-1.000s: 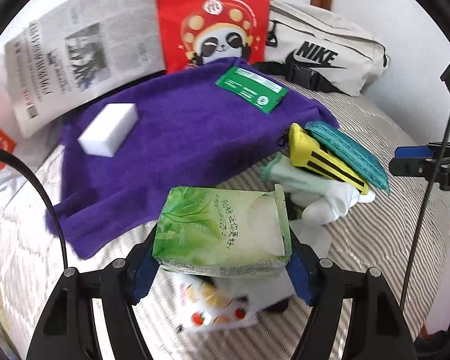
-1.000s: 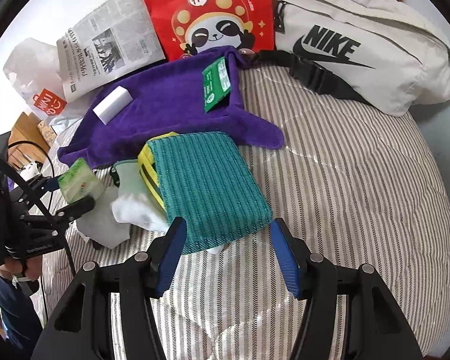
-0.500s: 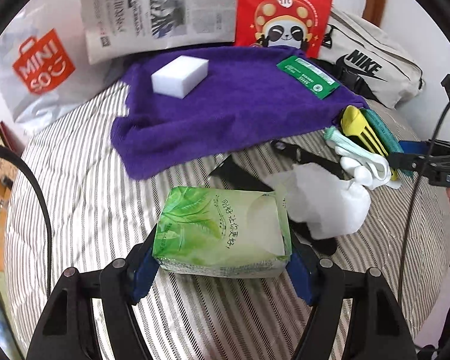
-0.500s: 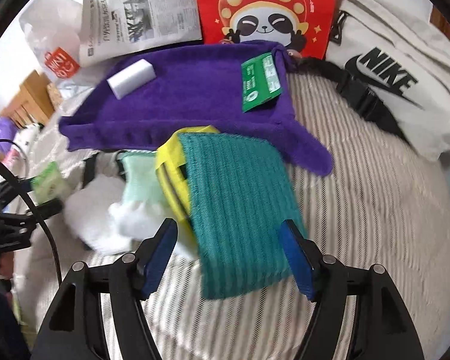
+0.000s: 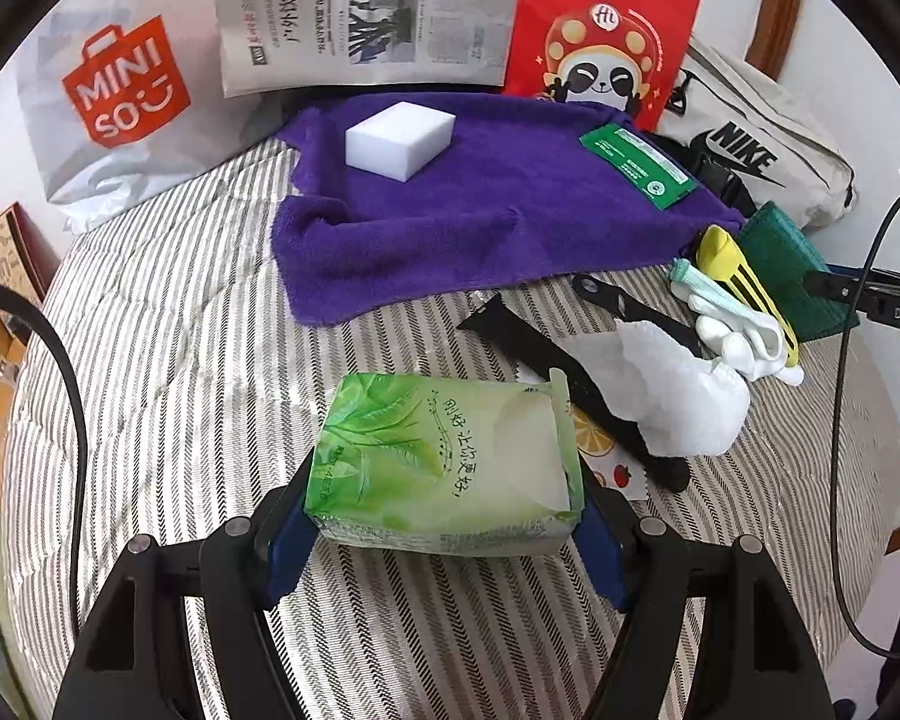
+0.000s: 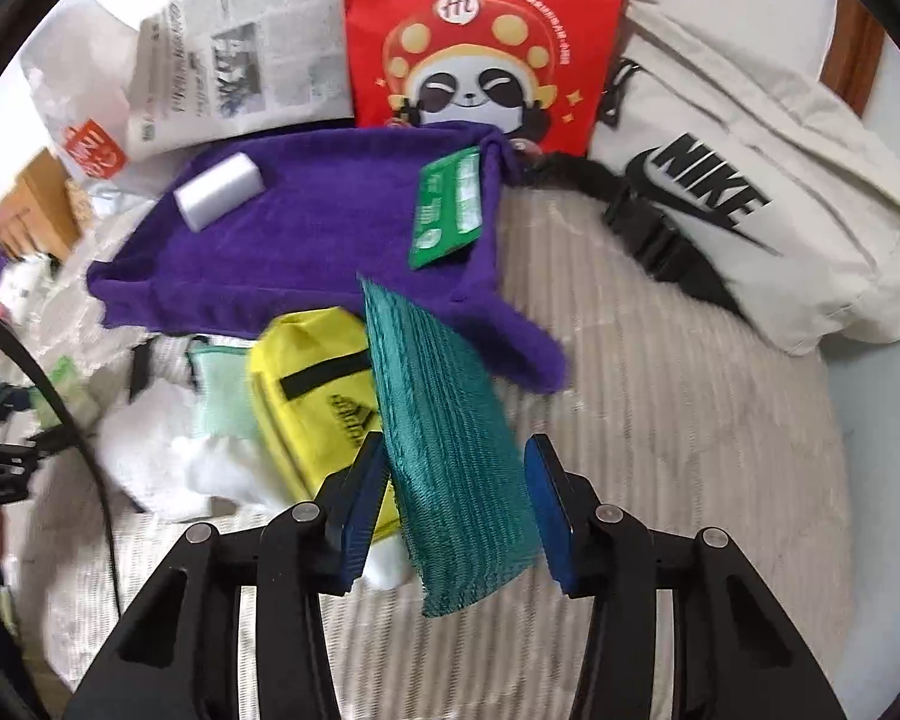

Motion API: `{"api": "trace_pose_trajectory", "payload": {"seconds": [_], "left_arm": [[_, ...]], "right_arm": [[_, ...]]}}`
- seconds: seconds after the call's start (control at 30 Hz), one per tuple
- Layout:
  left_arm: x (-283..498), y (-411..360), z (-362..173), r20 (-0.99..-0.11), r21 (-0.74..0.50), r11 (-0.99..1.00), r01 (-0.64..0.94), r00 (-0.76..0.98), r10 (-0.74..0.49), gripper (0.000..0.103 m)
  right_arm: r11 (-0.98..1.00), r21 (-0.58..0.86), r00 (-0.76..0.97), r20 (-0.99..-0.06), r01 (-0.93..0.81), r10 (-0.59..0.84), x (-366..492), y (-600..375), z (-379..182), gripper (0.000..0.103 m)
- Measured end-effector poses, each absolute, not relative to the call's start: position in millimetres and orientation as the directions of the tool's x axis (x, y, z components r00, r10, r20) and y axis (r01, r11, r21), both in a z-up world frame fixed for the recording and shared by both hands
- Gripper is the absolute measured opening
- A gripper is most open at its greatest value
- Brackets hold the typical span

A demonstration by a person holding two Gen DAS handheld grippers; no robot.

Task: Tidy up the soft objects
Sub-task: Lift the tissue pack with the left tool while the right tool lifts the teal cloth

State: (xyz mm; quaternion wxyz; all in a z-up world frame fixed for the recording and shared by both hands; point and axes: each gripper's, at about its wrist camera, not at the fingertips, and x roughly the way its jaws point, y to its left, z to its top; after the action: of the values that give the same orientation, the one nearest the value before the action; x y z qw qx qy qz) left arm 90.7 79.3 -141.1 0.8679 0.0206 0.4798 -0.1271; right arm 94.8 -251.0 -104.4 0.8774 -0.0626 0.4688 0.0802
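Low over the striped bed, the left gripper point(image 5: 444, 534) clamps a green tissue pack point(image 5: 444, 468) lying crosswise near the purple towel point(image 5: 480, 210), while the right gripper point(image 6: 456, 504), fingers spread, straddles the teal cloth point(image 6: 450, 432) running lengthwise toward that towel.

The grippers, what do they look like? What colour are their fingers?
Both look alike. The left gripper and the right gripper each have a black frame with cut-out holes and round silver bolts. Their fingers have flat blue pads. A black cable loops beside the left one.
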Motion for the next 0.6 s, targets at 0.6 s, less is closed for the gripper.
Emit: {"api": "trace_pose_trajectory", "payload": {"seconds": [0.6], "left_arm": [[92.9,90.7,-151.7,-0.848,-0.125,0.975,0.181,0.491,-0.200,0.072]], "right_arm": [[0.979,0.092,0.517,-0.838,-0.184,0.176,117.0,-266.3,-119.6,0.019]]}}
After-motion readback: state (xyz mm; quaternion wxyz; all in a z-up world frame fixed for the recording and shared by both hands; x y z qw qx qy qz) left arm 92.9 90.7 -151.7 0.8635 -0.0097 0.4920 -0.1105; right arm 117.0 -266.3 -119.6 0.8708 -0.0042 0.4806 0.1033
